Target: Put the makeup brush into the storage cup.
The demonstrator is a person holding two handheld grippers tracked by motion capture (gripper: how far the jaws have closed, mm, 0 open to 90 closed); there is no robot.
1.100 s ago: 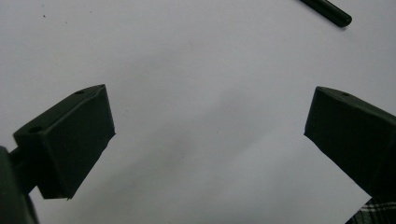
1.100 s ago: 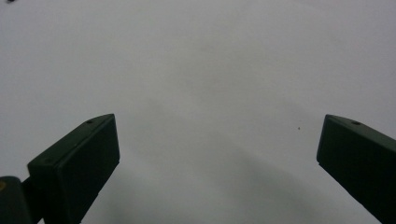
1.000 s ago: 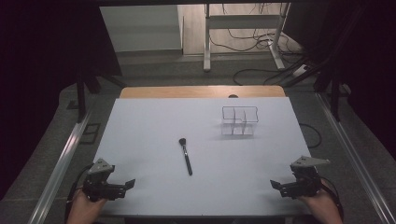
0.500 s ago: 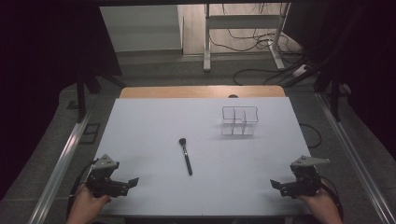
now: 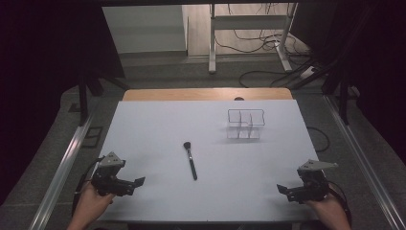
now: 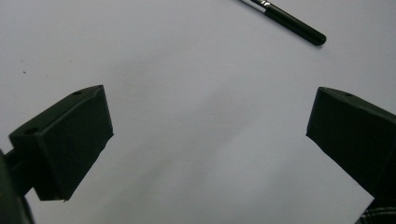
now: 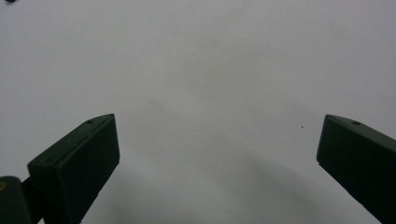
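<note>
Brush: a makeup brush (image 5: 190, 160) lies flat near the middle of the white table (image 5: 143, 124), bristle end pointing away from the person, handle end toward them.
Handling: likely light and stiff along the handle, soft only at the bristles; the round, glossy handle may roll or slip under a loose pinch.
Where to grip: across the handle near its middle (not the bristle head, which would crush and give no firm hold).
Look: dark bristle tuft, a short silver band, then a slim black handle; its rounded tail end (image 6: 299, 26) appears in the left gripper view.
Left gripper (image 5: 136, 182): jaws spread wide with nothing between them, resting near the table's near-left edge, well apart from the brush.
Right gripper (image 5: 282, 189): also spread wide and empty, at the near-right edge.
Organizer: a clear divided container (image 5: 245, 124) stands beyond the brush, to its right.
</note>
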